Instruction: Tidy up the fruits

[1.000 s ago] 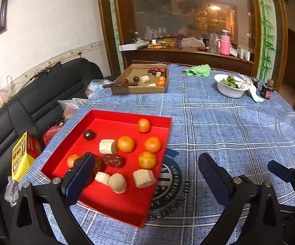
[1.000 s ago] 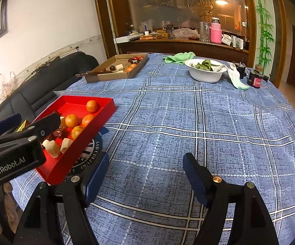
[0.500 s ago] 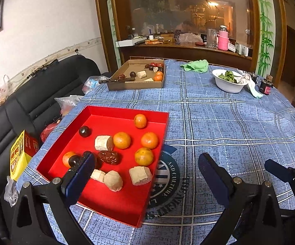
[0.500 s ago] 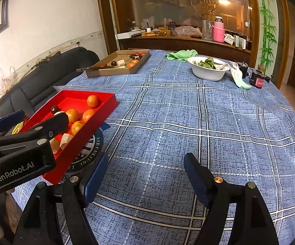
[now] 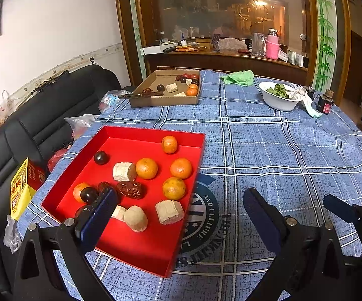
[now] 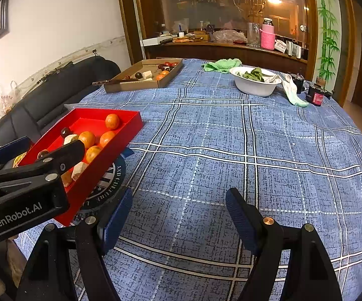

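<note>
Big desk (image 5: pixel 268 150) under a blue plaid cloth fills both views, black sofa (image 5: pixel 38 115) along its left edge. On the near left part of the desk sits the red tray (image 5: pixel 153 253), partly covering a round printed logo (image 5: pixel 203 223) on the cloth. At the far end a cardboard box (image 5: pixel 160 101) holds more fruit and pale chunks, too small to sort out. White bowl (image 5: pixel 278 100) with green leaves sits far right, a green cloth (image 5: pixel 238 77) just behind and left of it, a dark jar (image 5: pixel 326 104) to its right. Inside the red tray: five oranges (image 5: pixel 146 168), four grouped toward the right wall and one near the left wall; pale cut chunks (image 5: pixel 168 212) at the near side and one in the middle; wrinkled red dates (image 5: pixel 130 189) at centre; two dark round fruits (image 5: pixel 101 157), one far left, one touching the left orange. My left gripper (image 5: pixel 181 203) hangs over the near part of the tray, fingers (image 5: pixel 98 218) spread wide, nothing between them, left finger over the tray, right finger over the cloth. My right gripper (image 6: pixel 178 213) hangs over bare cloth right of the tray, fingers (image 6: pixel 117 217) apart and empty.
</note>
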